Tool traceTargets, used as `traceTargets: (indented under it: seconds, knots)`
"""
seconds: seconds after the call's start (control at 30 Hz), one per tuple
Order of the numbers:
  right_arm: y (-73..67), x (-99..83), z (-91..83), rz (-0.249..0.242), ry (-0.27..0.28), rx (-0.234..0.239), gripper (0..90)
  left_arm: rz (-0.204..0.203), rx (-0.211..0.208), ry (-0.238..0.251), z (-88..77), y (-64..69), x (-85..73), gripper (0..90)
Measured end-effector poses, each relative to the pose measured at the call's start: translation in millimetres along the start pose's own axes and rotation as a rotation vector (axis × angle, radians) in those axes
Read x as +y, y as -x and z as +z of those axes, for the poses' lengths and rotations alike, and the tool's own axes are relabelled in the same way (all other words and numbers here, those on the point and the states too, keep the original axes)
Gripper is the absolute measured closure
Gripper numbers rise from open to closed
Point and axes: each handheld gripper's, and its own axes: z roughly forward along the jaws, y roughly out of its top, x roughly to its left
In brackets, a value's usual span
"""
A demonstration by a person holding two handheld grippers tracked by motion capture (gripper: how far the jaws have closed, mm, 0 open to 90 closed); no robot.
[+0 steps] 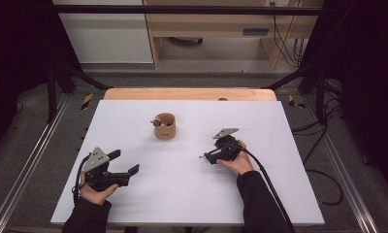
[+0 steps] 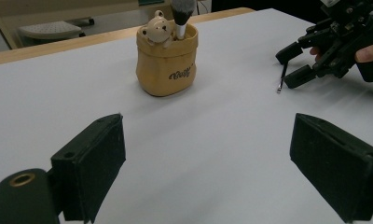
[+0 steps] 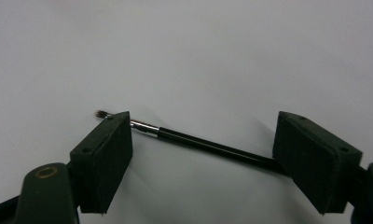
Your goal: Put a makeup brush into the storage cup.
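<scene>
A tan fabric-look pot (image 1: 164,126) (image 2: 167,60) stands at the middle of the white table (image 1: 192,194), with a small bear figure (image 2: 157,30) on its rim and a fluffy makeup brush (image 2: 180,14) standing in it. A thin black brush (image 3: 203,144) (image 2: 281,79) lies on the table right of centre. My right gripper (image 1: 209,158) (image 3: 203,126) is open and low over it, one jaw near each end of the brush, neither pressing on it. My left gripper (image 1: 125,162) (image 2: 208,130) is open at the front left, holding nothing and facing the pot.
The table's wooden far edge (image 1: 189,93) runs behind the pot. Metal frame rails (image 1: 32,160) flank both sides of the table. Cables (image 1: 323,145) lie on the floor at the right. A wooden cabinet (image 1: 211,24) stands beyond the table.
</scene>
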Motion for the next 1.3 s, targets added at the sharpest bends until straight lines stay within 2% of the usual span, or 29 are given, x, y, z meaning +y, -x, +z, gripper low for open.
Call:
traceTargets:
  seconds: [0.03,0.13,0.4,0.9,1.03,1.23,1.3]
  knots:
    - [0.3,0.1,0.1,-0.007,0.004,0.001,23.1,0.001,0.0,0.0,0.1,0.2,0.1,9.5]
    - [-2.4,0.1,-0.9,0.013,-0.002,-0.001,26.1,0.004,0.0,-0.003,0.0,0.7,0.2,9.6]
    - [-7.4,1.8,-5.6,0.008,-0.029,-0.005,39.6,0.006,-0.001,-0.001,-0.4,1.3,0.4,9.7]
    - [-8.2,2.9,-13.9,0.004,-0.08,0.004,69.2,0.007,-0.001,-0.004,0.5,1.8,0.2,10.0]
    - [-9.9,3.2,-16.0,0.023,-0.099,0.003,73.9,0.008,-0.001,-0.005,0.8,2.1,0.1,10.1]
    - [-9.3,2.3,-18.3,-0.001,-0.115,0.013,79.1,0.009,-0.001,-0.006,0.9,2.3,0.2,10.1]
    - [-10.1,2.3,-19.1,0.008,-0.122,0.017,80.2,0.01,-0.002,-0.007,1.2,2.5,0.1,10.1]
